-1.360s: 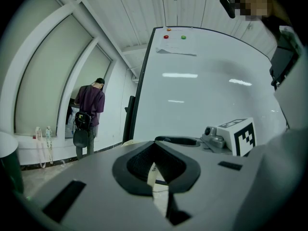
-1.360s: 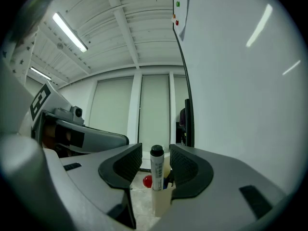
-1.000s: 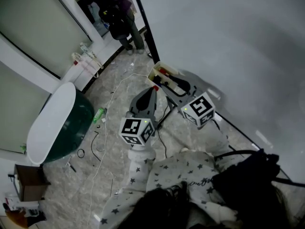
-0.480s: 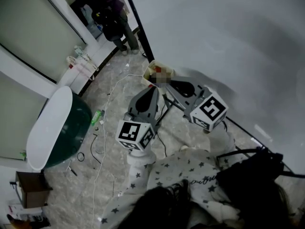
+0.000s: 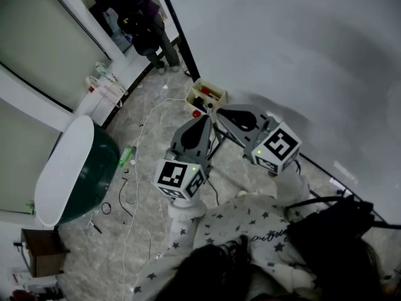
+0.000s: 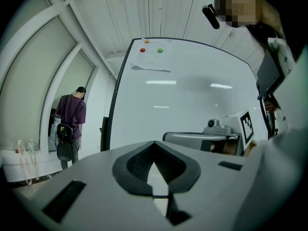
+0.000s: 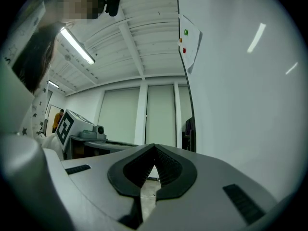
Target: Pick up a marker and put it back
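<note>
plainly, left hand-held gripper (image 5: pixel 205 119) and right hand-held gripper (image 5: pixel 217 110) are closed, empty.

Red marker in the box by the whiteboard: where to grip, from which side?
Grip the red marker across its barrel, coming from above through the box's open top; the walls likely block the sides. Its exact pose is too small to tell. The right gripper is nearest but shut, so open it first.

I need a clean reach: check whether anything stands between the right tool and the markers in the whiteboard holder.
Nothing visible does. In the head view the right tool, shut and empty, has its tip just beside the holder of markers, nothing between. The left tool, also shut, lies alongside, off that line.
</note>
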Demonstrator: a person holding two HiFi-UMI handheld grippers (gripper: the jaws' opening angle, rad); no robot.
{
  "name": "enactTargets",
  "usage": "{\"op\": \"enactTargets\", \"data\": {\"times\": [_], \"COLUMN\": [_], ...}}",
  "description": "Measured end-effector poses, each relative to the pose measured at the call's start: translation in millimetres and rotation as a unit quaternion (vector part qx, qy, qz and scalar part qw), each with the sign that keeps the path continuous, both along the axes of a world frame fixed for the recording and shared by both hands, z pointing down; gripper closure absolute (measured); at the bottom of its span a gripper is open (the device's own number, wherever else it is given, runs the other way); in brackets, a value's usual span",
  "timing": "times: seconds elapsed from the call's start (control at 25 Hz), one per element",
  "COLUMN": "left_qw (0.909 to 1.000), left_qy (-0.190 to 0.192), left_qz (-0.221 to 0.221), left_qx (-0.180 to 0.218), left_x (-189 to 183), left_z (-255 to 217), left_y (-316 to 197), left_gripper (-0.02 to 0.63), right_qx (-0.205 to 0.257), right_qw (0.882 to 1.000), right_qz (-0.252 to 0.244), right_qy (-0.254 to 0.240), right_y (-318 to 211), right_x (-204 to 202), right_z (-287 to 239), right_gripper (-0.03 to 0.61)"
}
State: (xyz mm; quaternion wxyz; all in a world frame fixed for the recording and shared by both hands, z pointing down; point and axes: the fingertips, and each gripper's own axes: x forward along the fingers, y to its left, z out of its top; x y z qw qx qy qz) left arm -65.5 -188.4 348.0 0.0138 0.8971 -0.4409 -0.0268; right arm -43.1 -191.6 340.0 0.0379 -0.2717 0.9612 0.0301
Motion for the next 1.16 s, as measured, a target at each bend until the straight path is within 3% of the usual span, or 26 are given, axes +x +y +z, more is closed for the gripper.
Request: {"op": "enactTargets", "data": {"times": [1.16], "left_qw": [0.9999], "left_qy": [0.004], "left_qz": [-0.006], "left_qx": [-0.013], "left_x": [-7.7], "left_z": [5.7], "left_y": [-4.4], "left_gripper": [0.612], "right_qx": [-0.025], "right_qw": [1.0], "right_qz": [0.002], "right_qy": [0.005], "right_y": [-10.4], "right_x": [-4.4], "right_z": [13.2], "right_gripper": [0.572]}}
